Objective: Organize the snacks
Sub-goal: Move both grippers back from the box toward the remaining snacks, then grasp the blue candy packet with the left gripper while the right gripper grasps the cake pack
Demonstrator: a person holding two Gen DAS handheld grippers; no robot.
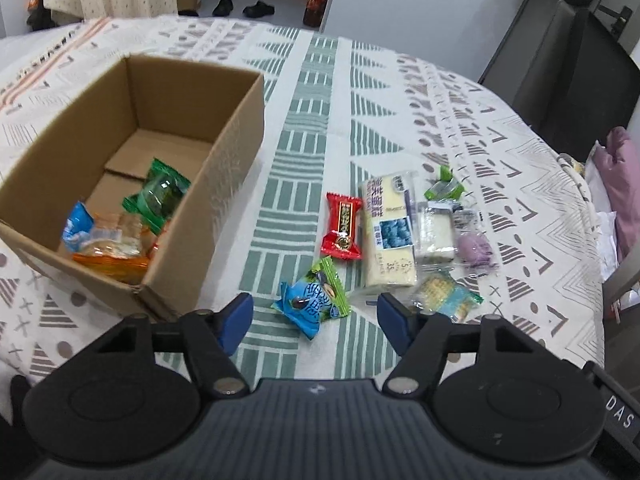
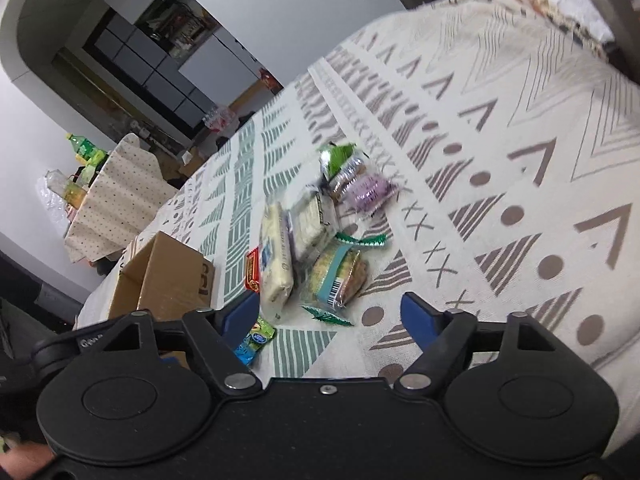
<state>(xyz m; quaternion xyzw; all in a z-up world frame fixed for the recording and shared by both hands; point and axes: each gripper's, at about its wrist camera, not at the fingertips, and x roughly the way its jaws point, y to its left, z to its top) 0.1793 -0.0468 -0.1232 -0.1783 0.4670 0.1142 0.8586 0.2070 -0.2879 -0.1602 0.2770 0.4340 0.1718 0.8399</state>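
1. Left gripper (image 1: 314, 314): jaws spread wide, nothing between them. It hovers over the near edge of the patterned tablecloth (image 1: 304, 128), w/ the blue-green candy pack (image 1: 310, 302) lying framed in the gap; likely lined up that way so the pads can close on it from both sides.
2. Cardboard box (image 1: 224, 148) sits on the left, flaps open, so snacks can drop straight in. Inside already: a green packet (image 1: 158, 196) leaning on the right wall, plus a blue wrapper (image 1: 76, 230) and an orange pack (image 1: 112, 258) at the near end. Far half of the box floor is bare.
3. Loose snacks lie in a cluster right of the box, near each other, some overlapping: red candy (image 1: 342, 226) beside the long cake bar (image 1: 388, 232), a clear-wrapped white biscuit (image 1: 434, 232) partly on it, purple sweet (image 1: 476, 248) further right, small green packet (image 1: 444, 186) at the far side, cracker pack (image 1: 446, 296) nearest.
4. Right gripper (image 2: 330, 318): also wide open & empty, tilted, aimed at the cracker pack's end of the pile; prob. staged for the next pick.
5. Judgement: task is part-done, approx. three items boxed, the rest still on the cloth. The crinkly wrappers may slip, so a grip across the pack body would be safer.
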